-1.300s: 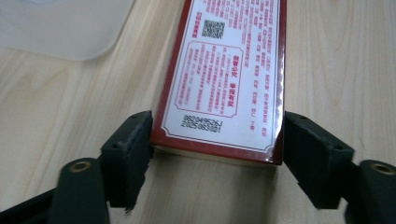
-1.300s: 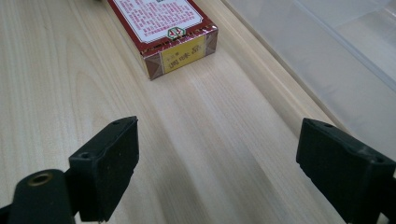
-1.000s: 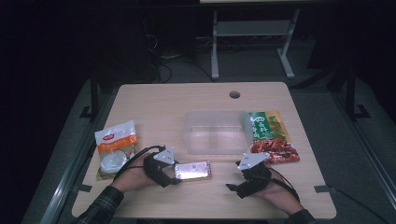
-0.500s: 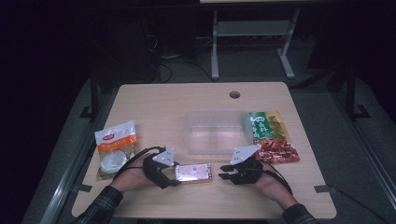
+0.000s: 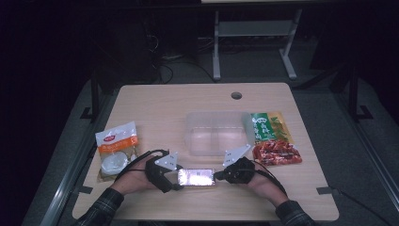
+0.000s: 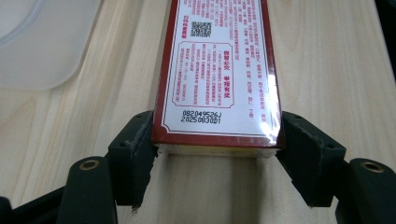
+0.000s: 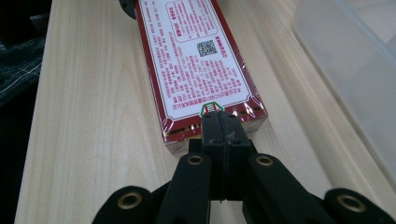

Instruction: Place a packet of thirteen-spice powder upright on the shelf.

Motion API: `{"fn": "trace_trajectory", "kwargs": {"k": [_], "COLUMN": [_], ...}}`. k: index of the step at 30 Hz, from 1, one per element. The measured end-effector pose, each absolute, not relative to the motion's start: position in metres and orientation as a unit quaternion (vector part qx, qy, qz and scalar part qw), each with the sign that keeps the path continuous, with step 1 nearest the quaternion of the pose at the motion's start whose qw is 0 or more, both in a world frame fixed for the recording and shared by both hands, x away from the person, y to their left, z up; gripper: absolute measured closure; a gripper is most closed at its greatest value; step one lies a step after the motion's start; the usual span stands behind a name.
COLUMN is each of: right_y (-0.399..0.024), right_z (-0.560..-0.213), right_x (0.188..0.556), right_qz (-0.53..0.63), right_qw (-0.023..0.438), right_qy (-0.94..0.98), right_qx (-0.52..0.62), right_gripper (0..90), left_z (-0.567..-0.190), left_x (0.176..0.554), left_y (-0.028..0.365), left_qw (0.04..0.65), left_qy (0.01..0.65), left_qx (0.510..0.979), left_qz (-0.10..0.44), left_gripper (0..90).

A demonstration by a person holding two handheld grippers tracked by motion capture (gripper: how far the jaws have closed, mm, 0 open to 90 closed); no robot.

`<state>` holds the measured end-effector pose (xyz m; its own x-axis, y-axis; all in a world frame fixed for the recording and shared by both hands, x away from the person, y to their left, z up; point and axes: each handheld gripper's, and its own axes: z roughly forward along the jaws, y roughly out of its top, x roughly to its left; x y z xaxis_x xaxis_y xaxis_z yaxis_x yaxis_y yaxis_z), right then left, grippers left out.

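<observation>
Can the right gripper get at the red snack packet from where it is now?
Probably yes: the red snack packet lies just beside the right gripper, nothing between, though its jaws are shut against the box.

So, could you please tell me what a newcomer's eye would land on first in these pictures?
Probably the flat red-bordered white printed box lying near the front edge of the pale wooden table, with the left gripper clamped across one end. The right gripper meets the opposite end with its jaws shut together, having just closed, nothing visibly between them. Behind sits a clear plastic container, flanked by snack packets.
</observation>
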<state>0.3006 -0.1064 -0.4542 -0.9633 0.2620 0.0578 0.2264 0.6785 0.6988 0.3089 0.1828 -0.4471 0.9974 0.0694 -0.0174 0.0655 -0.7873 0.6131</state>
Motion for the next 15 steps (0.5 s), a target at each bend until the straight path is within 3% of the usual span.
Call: {"fn": "trace_trajectory", "kwargs": {"k": [15], "right_y": [-0.107], "right_z": [-0.454], "right_x": [0.299], "right_qz": [0.376], "right_qw": [0.013], "right_qy": [0.916], "right_qx": [0.136], "right_gripper": [90.0], "left_z": [-0.427], "left_x": [0.310], "left_y": [0.185], "left_qw": [0.370], "left_qy": [0.026], "left_qx": [0.929], "left_qz": [0.002], "left_gripper": [31.2]}}
